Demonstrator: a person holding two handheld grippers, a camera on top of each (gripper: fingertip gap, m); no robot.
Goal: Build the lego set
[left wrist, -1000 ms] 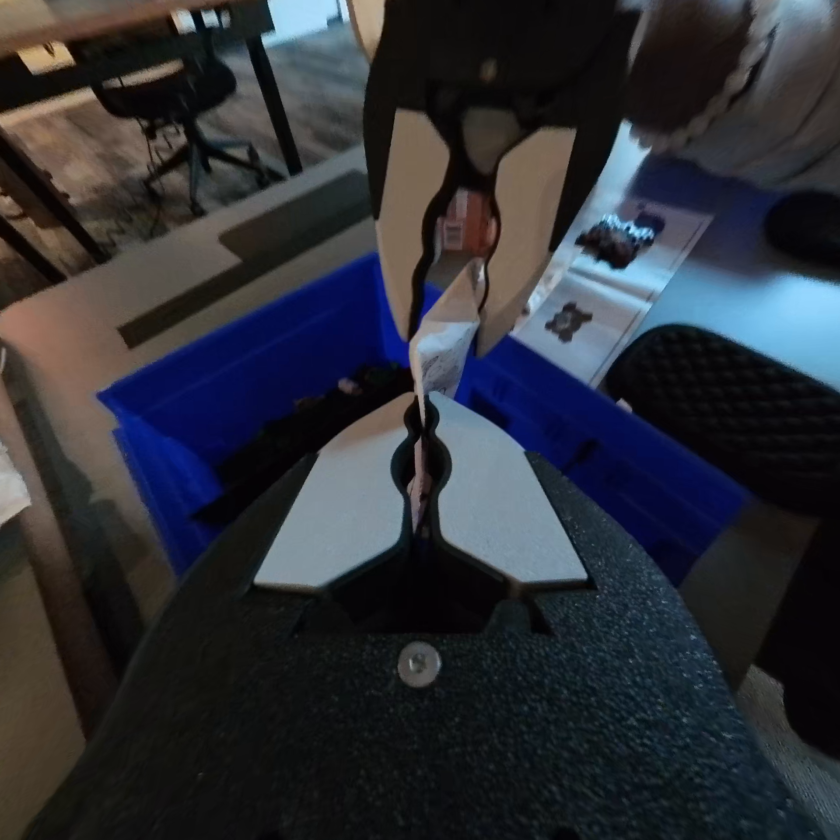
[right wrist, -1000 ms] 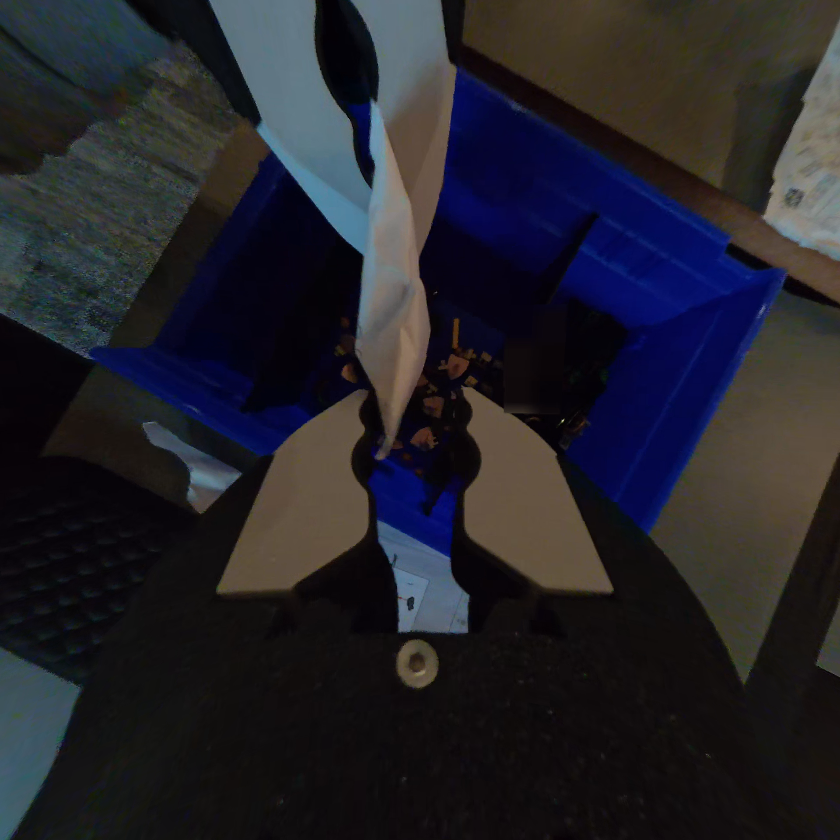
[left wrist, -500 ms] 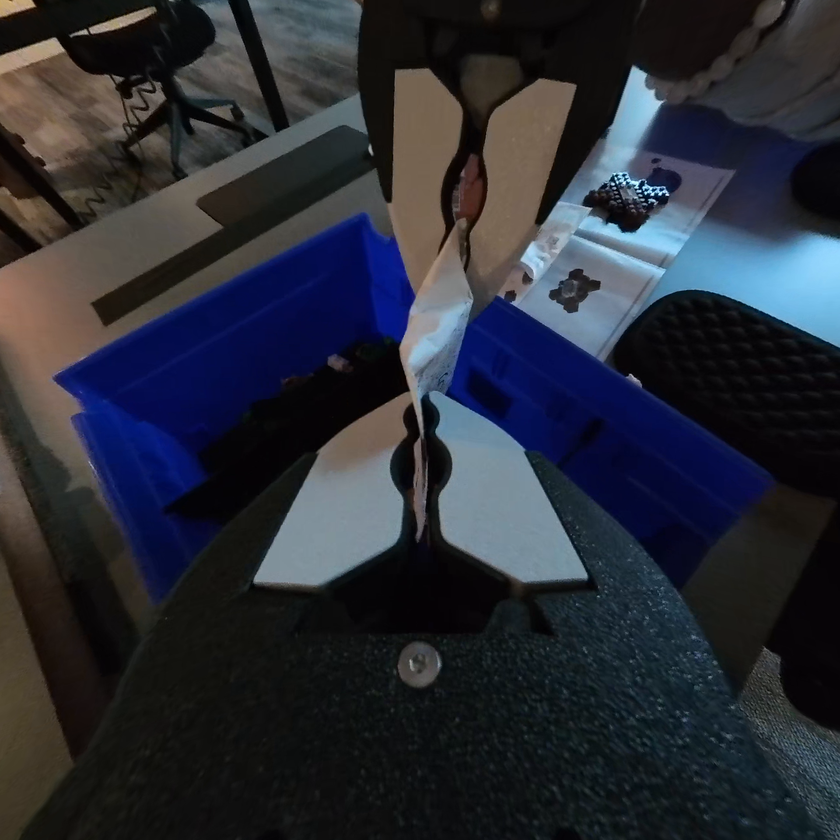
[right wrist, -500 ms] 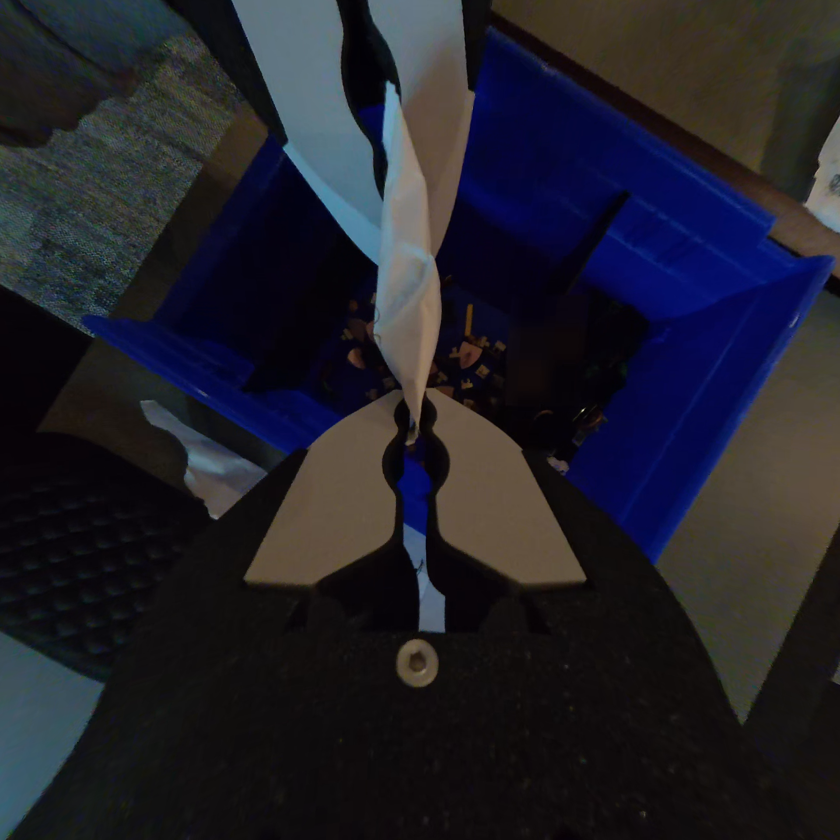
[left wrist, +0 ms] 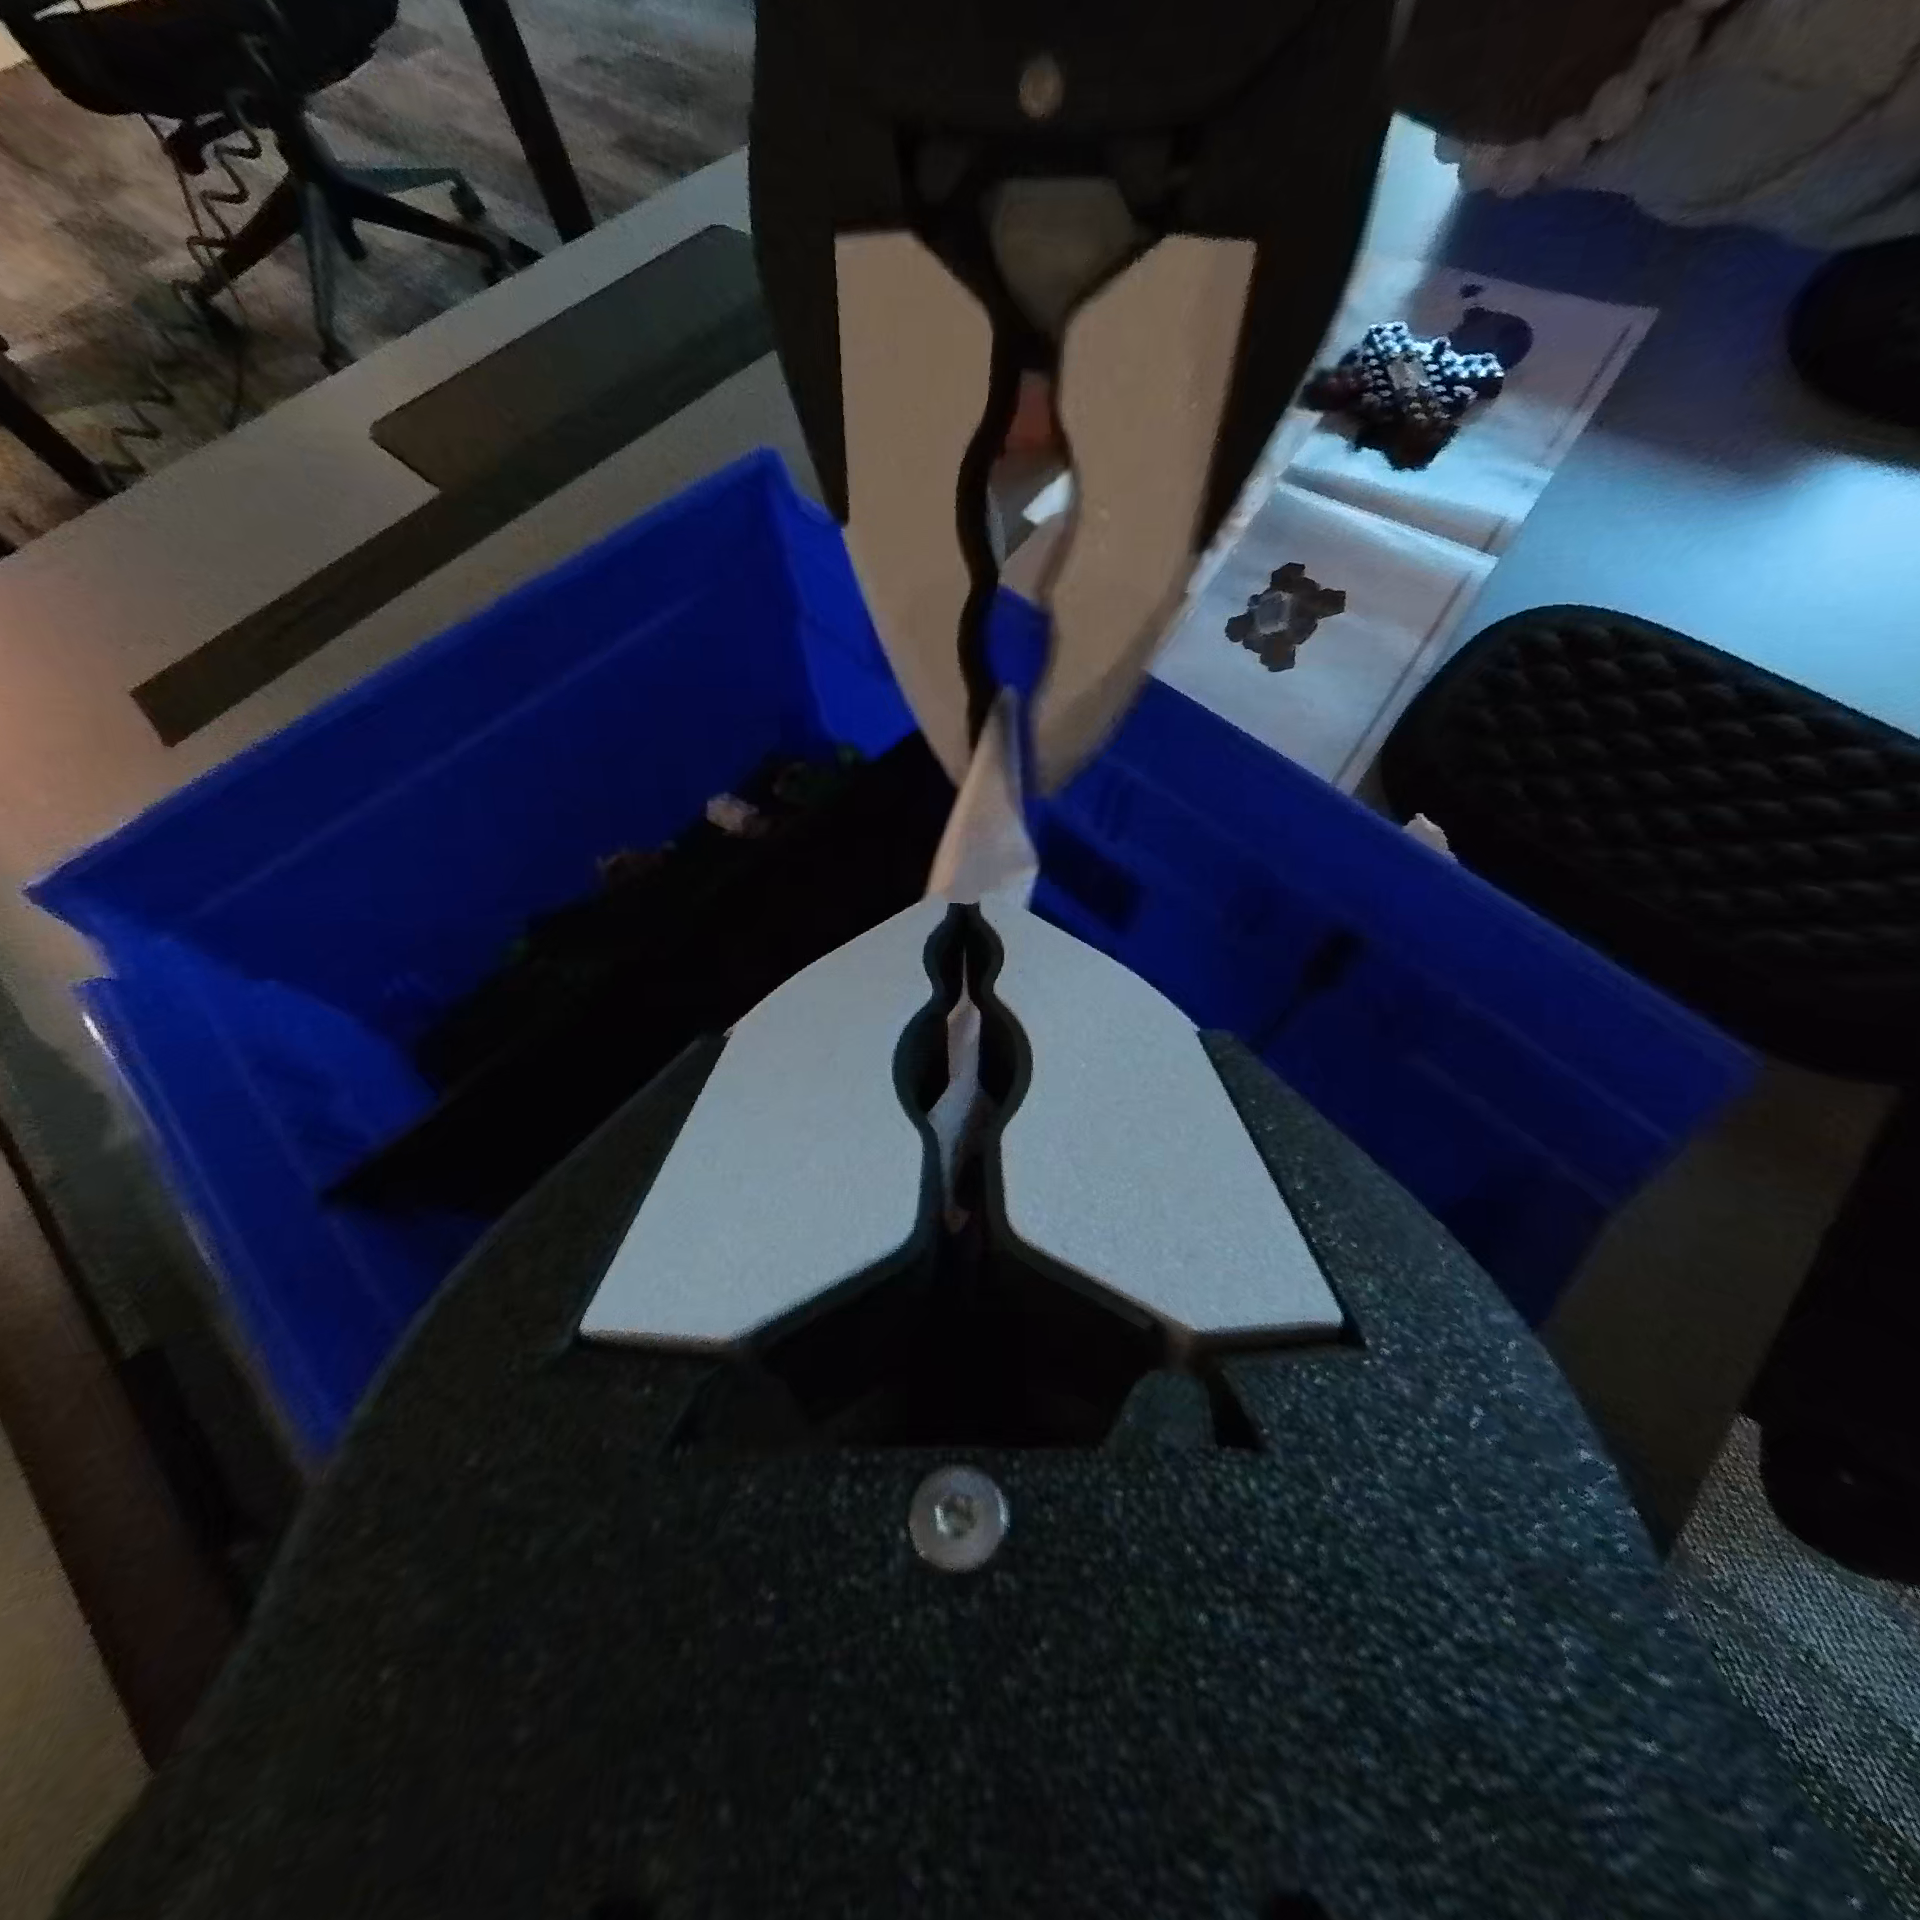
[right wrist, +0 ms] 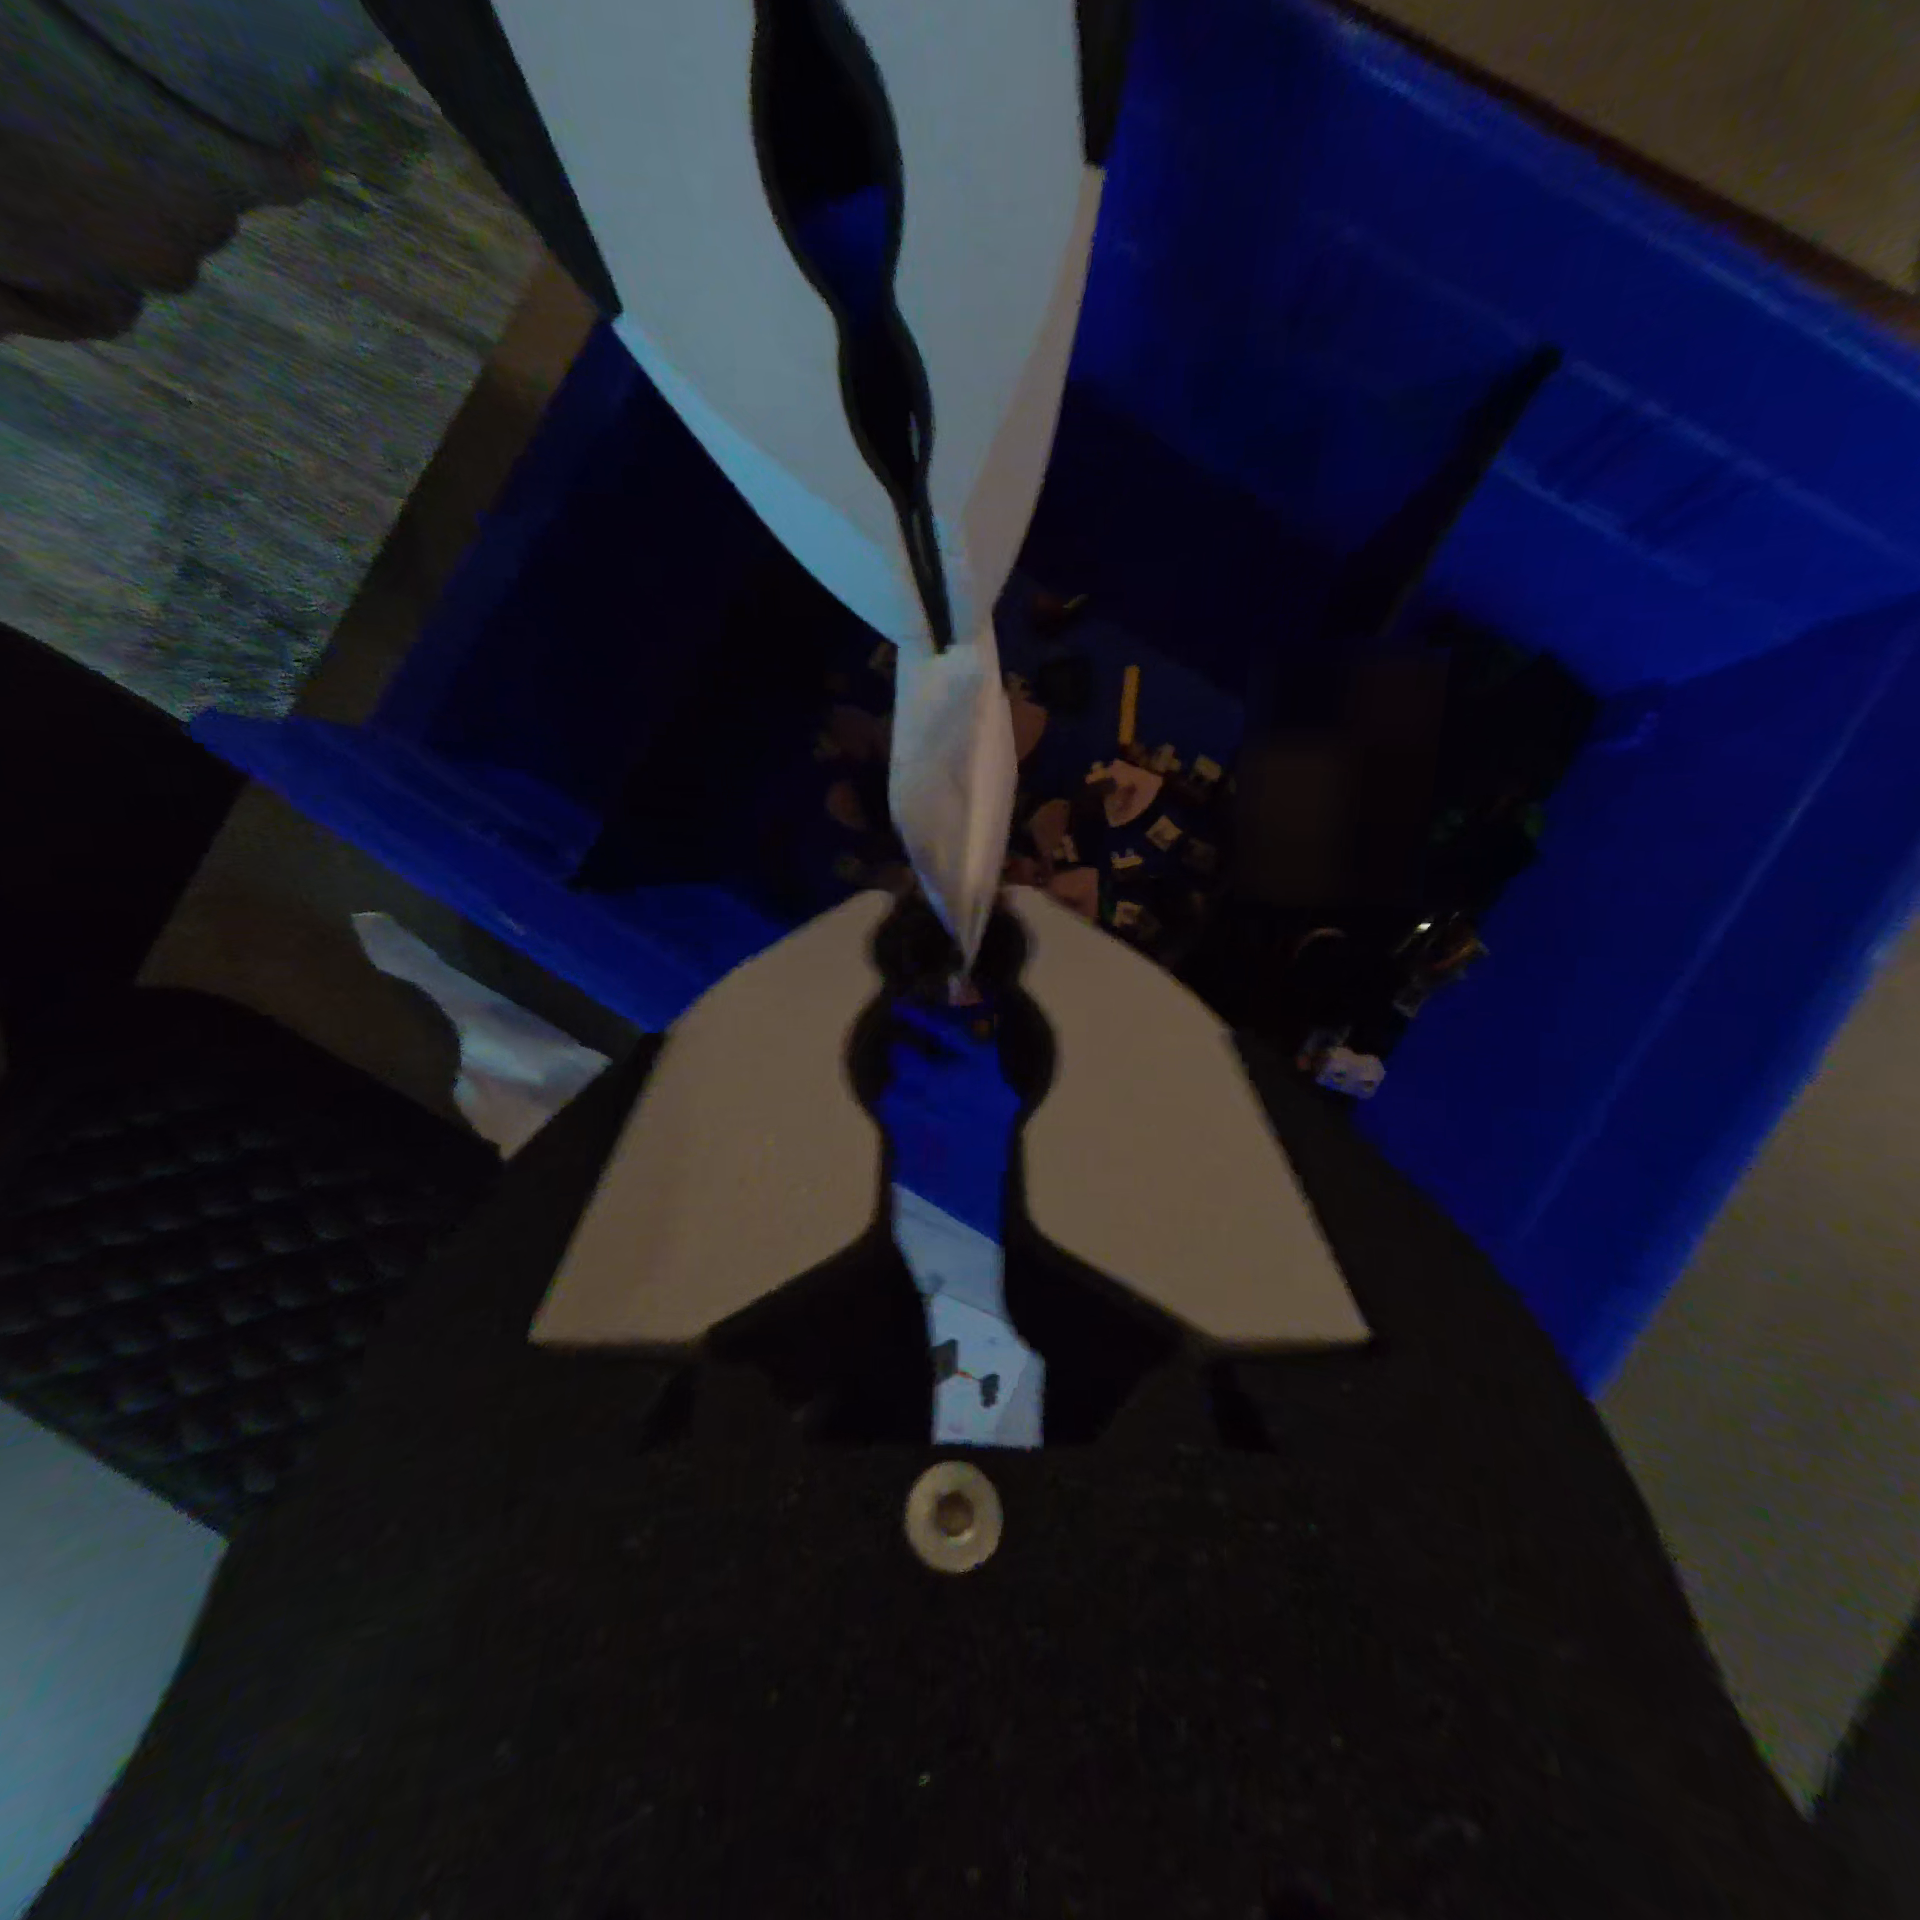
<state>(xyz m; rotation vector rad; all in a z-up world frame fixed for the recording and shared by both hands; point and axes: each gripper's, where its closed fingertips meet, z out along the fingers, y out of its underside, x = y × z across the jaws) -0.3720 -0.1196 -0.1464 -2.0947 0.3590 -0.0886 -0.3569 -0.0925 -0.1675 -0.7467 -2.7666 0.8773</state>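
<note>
Hanging between the two grippers over a blue bin (left wrist: 436,790), a small white paper packet (left wrist: 982,842) is twisted into a narrow strip. In the left wrist view, the left gripper (left wrist: 966,914) fills the lower half of the frame, its grey fingers (left wrist: 790,1164) drawn together with the packet's near end pinched in the wavy slot between them. At the top centre of that frame the right gripper (left wrist: 1023,727) points back toward the camera, and the packet's far end reaches up between its tips.

In the right wrist view, the right gripper (right wrist: 956,925) sits at lower centre with its fingers (right wrist: 748,1143) a little apart; the blue bin wall shows through the gap. The packet (right wrist: 956,769) tapers to a point that lies between the tips, and the pads do not visibly press on it, though the frame is blurred there. Opposite, the left gripper (right wrist: 930,613) comes down from the top centre, closed on the packet's other end.

Below the packet, the blue bin (right wrist: 1558,520) holds a scatter of small tan and yellow pieces (right wrist: 1132,790) on its dark floor. The bin stands on a pale desk (left wrist: 260,488). At the upper right of the left wrist view lie white sheets (left wrist: 1382,540) bearing small black beaded shapes (left wrist: 1403,384), and a black mesh chair back (left wrist: 1683,831) sits at the right edge. An office chair base (left wrist: 343,197) stands on the floor at the upper left.
</note>
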